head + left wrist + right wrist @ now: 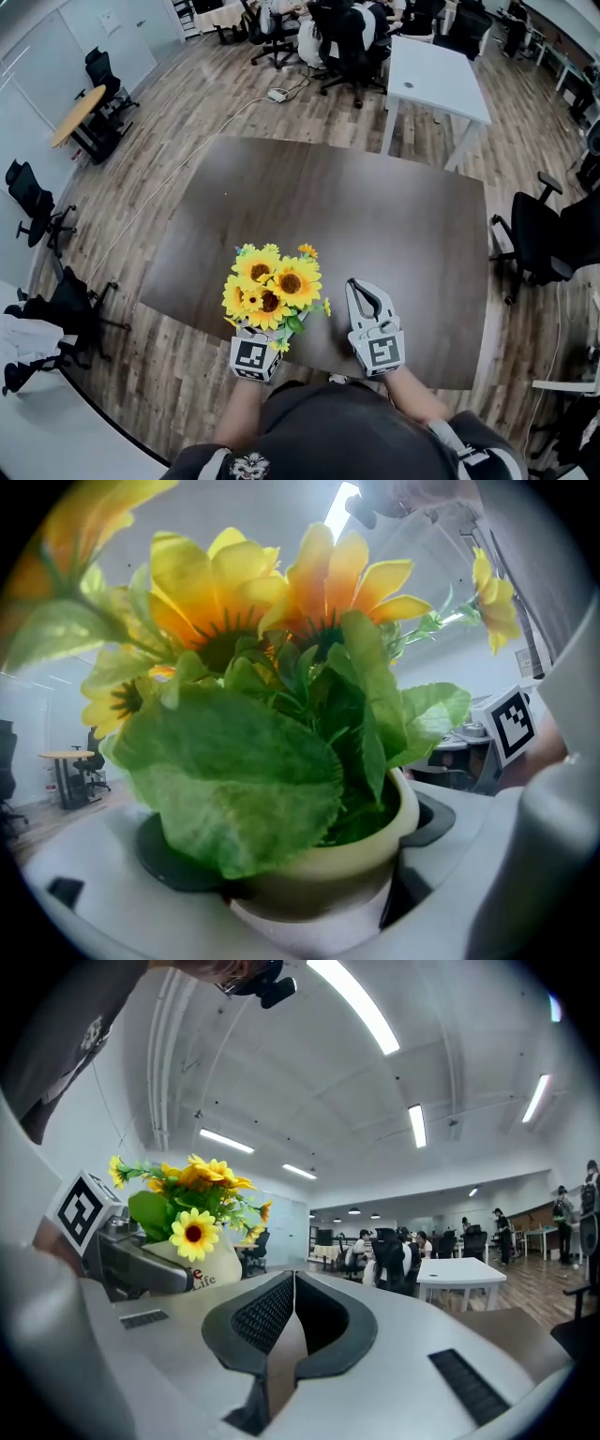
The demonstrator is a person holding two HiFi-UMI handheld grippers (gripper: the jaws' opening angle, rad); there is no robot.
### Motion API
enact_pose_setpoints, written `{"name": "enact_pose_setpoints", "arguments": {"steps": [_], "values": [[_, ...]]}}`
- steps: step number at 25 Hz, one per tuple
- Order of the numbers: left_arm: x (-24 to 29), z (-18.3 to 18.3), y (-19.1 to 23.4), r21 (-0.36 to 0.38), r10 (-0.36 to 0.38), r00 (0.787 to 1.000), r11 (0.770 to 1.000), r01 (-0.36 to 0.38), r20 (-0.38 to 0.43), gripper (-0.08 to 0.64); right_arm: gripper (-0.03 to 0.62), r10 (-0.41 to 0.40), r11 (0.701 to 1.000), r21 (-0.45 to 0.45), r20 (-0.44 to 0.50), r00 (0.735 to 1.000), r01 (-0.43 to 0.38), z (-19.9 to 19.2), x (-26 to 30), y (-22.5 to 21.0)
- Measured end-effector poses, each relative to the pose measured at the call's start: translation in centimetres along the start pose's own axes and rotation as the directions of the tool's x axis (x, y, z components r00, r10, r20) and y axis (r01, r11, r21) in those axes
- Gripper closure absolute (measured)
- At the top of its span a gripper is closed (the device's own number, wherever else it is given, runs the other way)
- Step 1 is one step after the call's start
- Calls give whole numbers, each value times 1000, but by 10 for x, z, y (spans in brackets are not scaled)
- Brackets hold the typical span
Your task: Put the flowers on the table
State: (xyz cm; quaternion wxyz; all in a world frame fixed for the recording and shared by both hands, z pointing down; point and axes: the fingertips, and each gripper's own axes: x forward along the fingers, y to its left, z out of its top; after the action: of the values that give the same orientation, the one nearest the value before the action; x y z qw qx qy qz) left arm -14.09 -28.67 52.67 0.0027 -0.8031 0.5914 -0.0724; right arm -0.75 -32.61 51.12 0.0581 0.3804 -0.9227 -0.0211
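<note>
Left gripper view first: the left gripper (311, 892) has its jaws clamped on either side of a cream pot (328, 850), dark pads pressed to its wall, with broad green leaves and sunflower heads filling everything above. So the flowers (270, 286) are in hand, and from the head view they sit over the near edge of the dark table (394, 225). I can't tell whether the pot's base touches the tabletop. My read is that this is the carry-and-set-down step, with the placing not yet done.

The next move calls for bringing the pot further in from the table's edge, lowering it level until the base sits flat, and only then spreading the jaws. That leafy top looks heavy enough to tip it if it's let go at a tilt.

Now the right gripper (361, 289): jaws pressed together on nothing, idle over the same near edge of the table. Both bare forearms reach out from under the camera, and both grippers point forward across the table towards its far side.
</note>
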Motion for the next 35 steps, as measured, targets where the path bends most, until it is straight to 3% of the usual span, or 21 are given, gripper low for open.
{"name": "enact_pose_setpoints", "arguments": {"steps": [9, 24, 31, 35], "values": [[8, -15, 8, -20, -15, 999, 1000, 14, -29, 9, 568, 1, 1000, 1, 1, 1000, -1, -4, 17, 6], [40, -42, 48, -35, -109, 991, 994, 106, -79, 9, 568, -145, 988, 54, -31, 989, 146, -23, 49, 1], [48, -77, 46, -37, -143, 982, 990, 139, -120, 9, 568, -175, 982, 60, -89, 980, 181, -56, 50, 5], [46, -102, 33, -28, -189, 967, 982, 187, -172, 9, 568, -194, 976, 75, -135, 972, 205, -76, 44, 8]]}}
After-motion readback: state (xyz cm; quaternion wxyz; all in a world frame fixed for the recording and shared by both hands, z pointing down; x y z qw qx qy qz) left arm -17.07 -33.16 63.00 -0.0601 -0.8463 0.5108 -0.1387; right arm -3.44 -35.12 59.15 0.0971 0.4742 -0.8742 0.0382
